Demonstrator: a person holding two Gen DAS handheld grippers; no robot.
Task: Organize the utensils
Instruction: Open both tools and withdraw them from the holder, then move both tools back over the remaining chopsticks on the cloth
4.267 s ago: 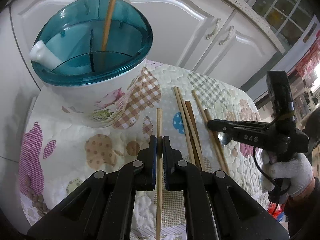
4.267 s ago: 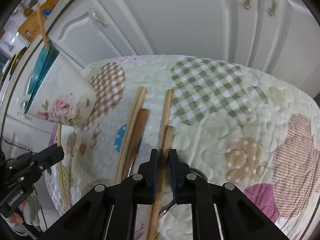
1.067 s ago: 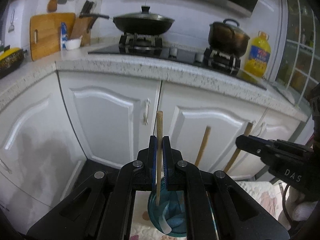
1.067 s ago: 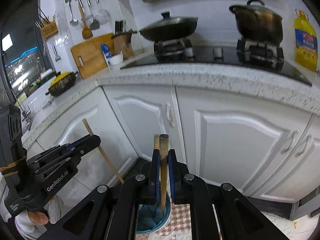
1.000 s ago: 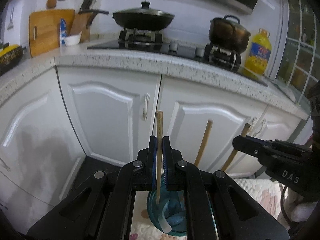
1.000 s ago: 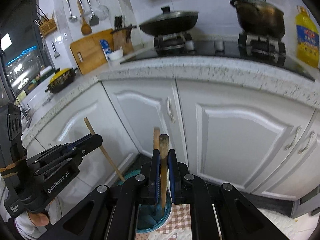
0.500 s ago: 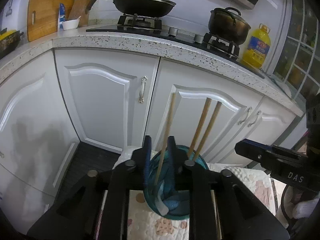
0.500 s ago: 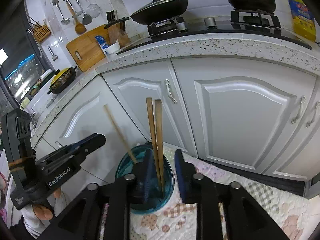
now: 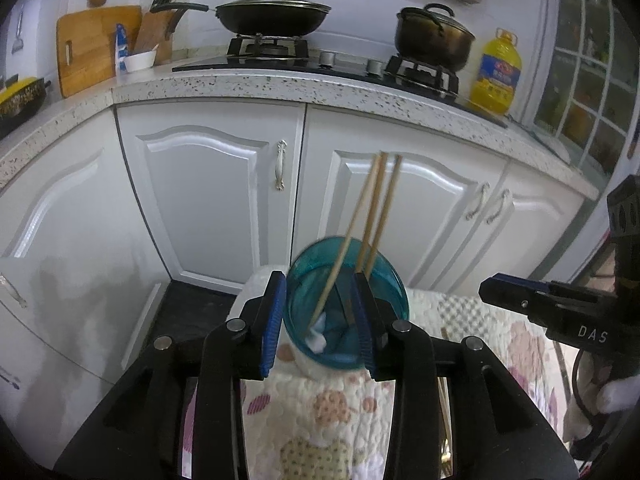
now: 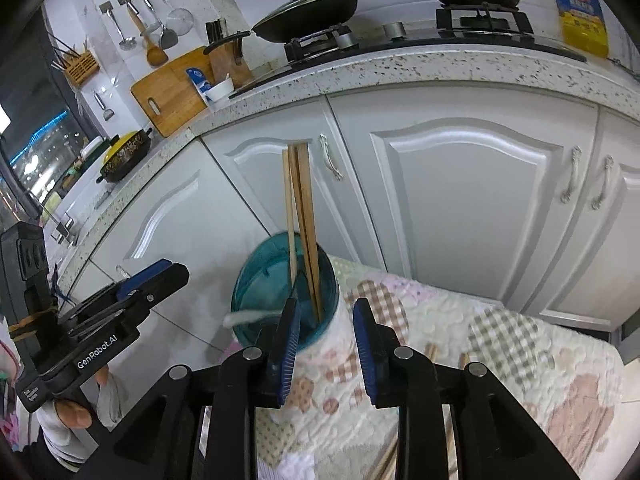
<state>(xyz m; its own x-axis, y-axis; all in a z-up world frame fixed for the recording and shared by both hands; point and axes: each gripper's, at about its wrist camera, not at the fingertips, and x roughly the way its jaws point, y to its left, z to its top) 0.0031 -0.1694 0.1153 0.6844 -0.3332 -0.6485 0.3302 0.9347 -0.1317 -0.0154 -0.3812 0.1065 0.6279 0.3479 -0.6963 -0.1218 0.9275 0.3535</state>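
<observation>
A white floral utensil holder with a teal rim (image 9: 394, 292) (image 10: 244, 280) stands on the quilted table cover (image 9: 500, 332) (image 10: 520, 360). Three wooden chopsticks (image 9: 372, 208) (image 10: 300, 208) stand leaning inside it, and a white spoon handle (image 9: 318, 342) (image 10: 244, 316) pokes out at the rim. My left gripper (image 9: 320, 320) is open and empty just in front of the holder. My right gripper (image 10: 326, 338) is open and empty beside the holder. More chopsticks (image 10: 430, 350) lie on the cover behind the right gripper's fingers.
White cabinet doors (image 9: 208, 196) run behind the table under a speckled counter (image 9: 240, 84) with a wok, a pot and an oil bottle (image 9: 496, 76). A cutting board (image 10: 172, 92) leans at the left. The table's far edge is just behind the holder.
Both grippers let go of their chopsticks, which now stand in the holder. Both have opened wide and pulled back a little from the holder.
</observation>
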